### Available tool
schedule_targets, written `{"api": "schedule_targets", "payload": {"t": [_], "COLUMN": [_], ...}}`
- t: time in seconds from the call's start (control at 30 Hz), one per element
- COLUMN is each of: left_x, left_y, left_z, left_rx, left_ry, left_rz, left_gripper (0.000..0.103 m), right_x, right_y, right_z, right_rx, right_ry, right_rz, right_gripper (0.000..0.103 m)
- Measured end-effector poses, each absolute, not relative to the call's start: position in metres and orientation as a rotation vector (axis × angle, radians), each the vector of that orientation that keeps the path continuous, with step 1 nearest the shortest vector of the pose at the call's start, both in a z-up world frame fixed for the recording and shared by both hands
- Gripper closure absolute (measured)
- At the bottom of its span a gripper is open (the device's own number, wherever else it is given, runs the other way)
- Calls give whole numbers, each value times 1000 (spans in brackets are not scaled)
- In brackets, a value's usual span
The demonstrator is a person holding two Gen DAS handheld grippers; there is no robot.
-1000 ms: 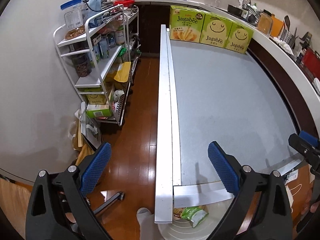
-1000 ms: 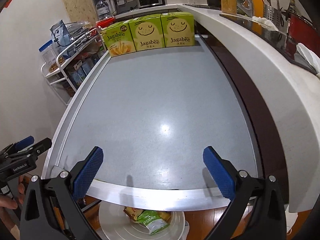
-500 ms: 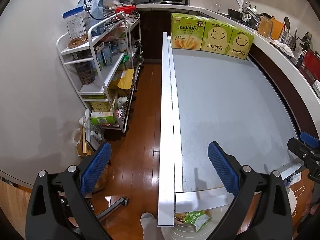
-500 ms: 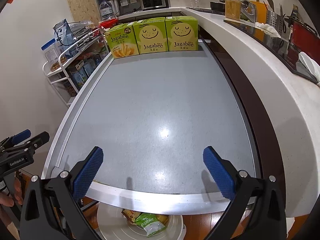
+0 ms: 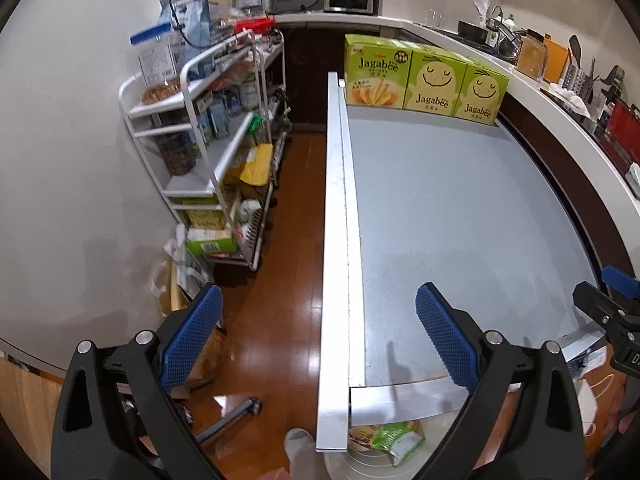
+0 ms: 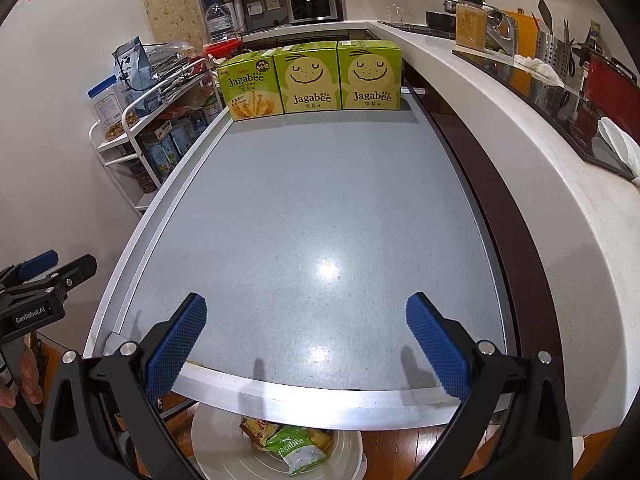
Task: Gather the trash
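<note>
A white round bin (image 6: pixel 224 452) stands on the floor under the table's near edge; it holds a green Jagabee snack wrapper (image 6: pixel 296 450) and an orange-yellow wrapper (image 6: pixel 256 428). The bin (image 5: pixel 360 464) and green wrapper (image 5: pixel 398 438) also show in the left wrist view. My left gripper (image 5: pixel 320 336) is open and empty, straddling the table's left rim. My right gripper (image 6: pixel 306 340) is open and empty above the table's near edge. Each gripper shows at the edge of the other's view.
The grey table (image 6: pixel 312 208) has a raised metal rim (image 5: pixel 334 240). Three green Jagabee boxes (image 6: pixel 310 78) stand at its far end. A white shelf cart (image 5: pixel 208 152) stands on the wooden floor at left. A white counter (image 6: pixel 540 152) runs along the right.
Both grippers have risen and tilted up a little, so the far boxes sit lower in view and less of the bin shows in the left view. Both stay open.
</note>
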State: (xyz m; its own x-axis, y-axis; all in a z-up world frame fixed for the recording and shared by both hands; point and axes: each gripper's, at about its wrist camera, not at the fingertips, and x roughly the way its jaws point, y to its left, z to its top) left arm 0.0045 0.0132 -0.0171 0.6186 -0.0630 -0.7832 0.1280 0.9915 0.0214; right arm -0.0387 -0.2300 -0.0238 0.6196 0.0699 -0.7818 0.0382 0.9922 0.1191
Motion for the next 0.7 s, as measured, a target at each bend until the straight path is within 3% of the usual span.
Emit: {"api": "schedule_targets", "payload": {"t": [0.7], "left_x": [9], "left_y": [13], "left_z": [-12], "left_rx": [91], "left_ry": [902], "left_rz": [-119], "left_gripper": [2], "right_x": [-43], "right_y": [-226], "right_z": [-19], "right_rx": [114], "right_ry": [900], "right_rz": [22], "right_gripper": [5]}}
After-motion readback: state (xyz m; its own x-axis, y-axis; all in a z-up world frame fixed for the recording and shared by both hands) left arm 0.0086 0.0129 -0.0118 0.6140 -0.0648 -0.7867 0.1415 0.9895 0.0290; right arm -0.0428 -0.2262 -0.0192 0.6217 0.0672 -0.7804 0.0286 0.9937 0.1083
